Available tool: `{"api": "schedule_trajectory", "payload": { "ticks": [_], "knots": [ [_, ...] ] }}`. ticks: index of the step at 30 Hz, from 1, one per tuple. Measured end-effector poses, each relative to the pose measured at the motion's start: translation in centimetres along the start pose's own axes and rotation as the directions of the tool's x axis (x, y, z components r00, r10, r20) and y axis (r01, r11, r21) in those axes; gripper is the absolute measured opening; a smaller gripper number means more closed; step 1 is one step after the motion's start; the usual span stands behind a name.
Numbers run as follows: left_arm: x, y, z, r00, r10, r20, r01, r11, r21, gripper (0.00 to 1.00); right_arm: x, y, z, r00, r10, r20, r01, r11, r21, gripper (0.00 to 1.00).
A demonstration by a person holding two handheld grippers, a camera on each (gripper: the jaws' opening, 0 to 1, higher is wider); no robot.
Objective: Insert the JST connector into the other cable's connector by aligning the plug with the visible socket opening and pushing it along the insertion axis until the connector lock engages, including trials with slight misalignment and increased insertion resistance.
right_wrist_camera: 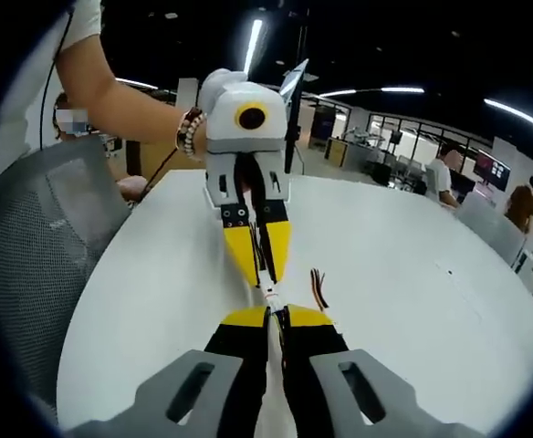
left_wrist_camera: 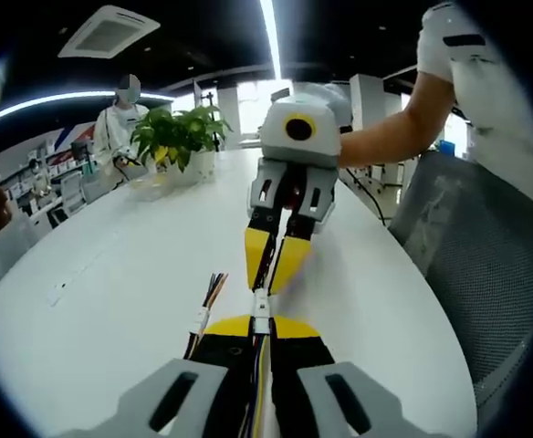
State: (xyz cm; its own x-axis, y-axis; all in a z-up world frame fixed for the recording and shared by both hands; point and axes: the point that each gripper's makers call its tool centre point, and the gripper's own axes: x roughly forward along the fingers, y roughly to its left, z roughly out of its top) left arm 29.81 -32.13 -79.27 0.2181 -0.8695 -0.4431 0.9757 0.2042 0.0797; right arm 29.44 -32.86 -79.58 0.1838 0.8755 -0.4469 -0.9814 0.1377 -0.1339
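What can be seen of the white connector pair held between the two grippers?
The white connector pair is a small pale plastic block, seemingly two housings meeting end to end above the white table. Thin multicoloured wires run from it back between the left gripper jaws, which are closed on the cable; the right gripper clamps the opposite side. A loose cable end with its own white plug lies beside it. Whether the lock has engaged is too small to tell.
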Motion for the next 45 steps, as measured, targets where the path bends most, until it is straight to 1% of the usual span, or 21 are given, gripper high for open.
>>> {"api": "schedule_trajectory", "payload": {
  "ticks": [2,3,4,10,12,13,14,15,16,17,18,19,20,22,25,27,28,30,40,43,45],
  "knots": [
    [0.0,0.0,0.9,0.999,-0.003,0.037,0.003,1.0,-0.014,0.0,0.0,0.1,0.7,0.999,0.001,0.033,-0.001,1.0,0.017,0.02],
    [-0.1,0.2,0.7,1.0,0.007,0.024,-0.007,1.0,-0.003,0.0,0.0,-0.1,0.4,1.0,-0.009,0.013,0.009,1.0,0.006,0.02],
    [-0.1,0.2,0.7,1.0,0.005,0.023,-0.005,1.0,-0.008,0.0,0.1,-0.2,0.5,1.0,-0.01,0.012,0.01,1.0,-0.014,0.02],
    [-0.1,0.3,0.8,1.0,0.0,0.02,0.0,1.0,-0.004,0.0,0.2,-0.1,0.7,1.0,-0.011,0.016,0.012,1.0,-0.011,0.01],
    [0.0,0.1,1.1,0.999,-0.009,0.032,0.009,1.0,-0.005,0.0,0.3,0.0,0.6,1.0,-0.007,0.013,0.008,1.0,-0.007,0.01],
    [0.1,-0.1,1.8,0.998,-0.02,0.066,0.021,1.0,-0.015,0.0,0.5,0.4,0.7,1.0,0.01,0.017,-0.009,1.0,-0.021,0.01],
    [0.1,0.6,5.3,0.975,0.005,0.22,0.002,1.0,-0.03,0.0,0.9,1.8,1.3,0.997,0.07,0.041,-0.07,0.997,-0.019,0.01],
    [0.0,0.5,5.9,0.976,0.0,0.218,0.005,1.0,-0.025,0.0,1.2,2.3,1.6,0.996,0.084,0.038,-0.082,0.995,-0.053,0.01],
    [0.2,1.1,5.6,0.987,0.031,0.157,-0.033,0.999,0.016,0.0,1.7,2.1,1.1,0.999,0.052,-0.017,-0.054,0.989,-0.134,0.01],
    [0.4,0.9,5.4,0.991,0.016,0.136,-0.018,1.0,0.018,0.0,2.0,1.7,0.6,0.999,0.026,-0.041,-0.031,0.991,-0.13,0.01],
    [0.4,0.5,5.3,0.993,-0.005,0.12,0.001,1.0,0.026,0.0,2.0,1.7,0.6,0.999,0.036,-0.022,-0.038,0.995,-0.091,0.01],
    [0.5,0.4,5.0,0.995,-0.004,0.1,0.001,0.999,0.034,0.0,1.8,1.6,0.7,0.999,0.042,-0.006,-0.043,0.997,-0.064,0.01],
    [0.4,0.1,4.7,0.997,-0.011,0.077,0.008,0.999,0.042,0.0,1.5,1.3,0.4,0.999,0.03,-0.012,-0.03,0.997,-0.077,0.01],
    [0.1,-0.6,4.0,0.998,-0.026,0.06,0.024,0.999,0.031,0.0,0.8,0.8,0.2,1.0,0.015,-0.014,-0.016,0.998,-0.065,0.01],
    [0.2,-1.3,2.5,0.999,-0.032,0.013,0.032,0.999,0.024,0.0,0.2,0.4,0.0,1.0,0.003,-0.012,-0.003,0.998,-0.055,0.01],
    [0.4,-1.9,2.1,0.999,-0.043,-0.001,0.043,0.999,0.016,0.0,0.1,0.2,0.1,1.0,-0.005,-0.003,0.005,0.999,-0.039,0.01],
    [0.4,-2.2,1.9,0.999,-0.046,-0.011,0.046,0.999,0.017,0.0,0.2,0.2,-0.1,1.0,-0.007,-0.012,0.007,0.999,-0.044,0.01],
    [0.4,-2.3,1.7,0.999,-0.048,-0.01,0.048,0.999,0.014,0.0,0.2,0.2,-0.3,1.0,-0.009,-0.017,0.009,0.999,-0.048,0.01],
    [-0.3,-1.1,0.7,0.999,-0.032,-0.023,0.032,0.999,-0.004,0.0,0.0,-0.1,-0.2,1.0,-0.02,-0.011,0.02,0.999,-0.04,0.01],
    [-0.3,-0.5,0.1,0.999,-0.018,-0.043,0.017,1.0,-0.014,0.03,-0.1,-0.1,0.0,1.0,-0.023,-0.005,0.023,0.999,-0.039,0.01],
    [-0.2,-0.4,-0.3,0.998,-0.018,-0.058,0.018,1.0,-0.013,0.04,-0.2,-0.2,0.0,1.0,-0.029,-0.002,0.029,0.999,-0.036,0.01]
  ]
}}
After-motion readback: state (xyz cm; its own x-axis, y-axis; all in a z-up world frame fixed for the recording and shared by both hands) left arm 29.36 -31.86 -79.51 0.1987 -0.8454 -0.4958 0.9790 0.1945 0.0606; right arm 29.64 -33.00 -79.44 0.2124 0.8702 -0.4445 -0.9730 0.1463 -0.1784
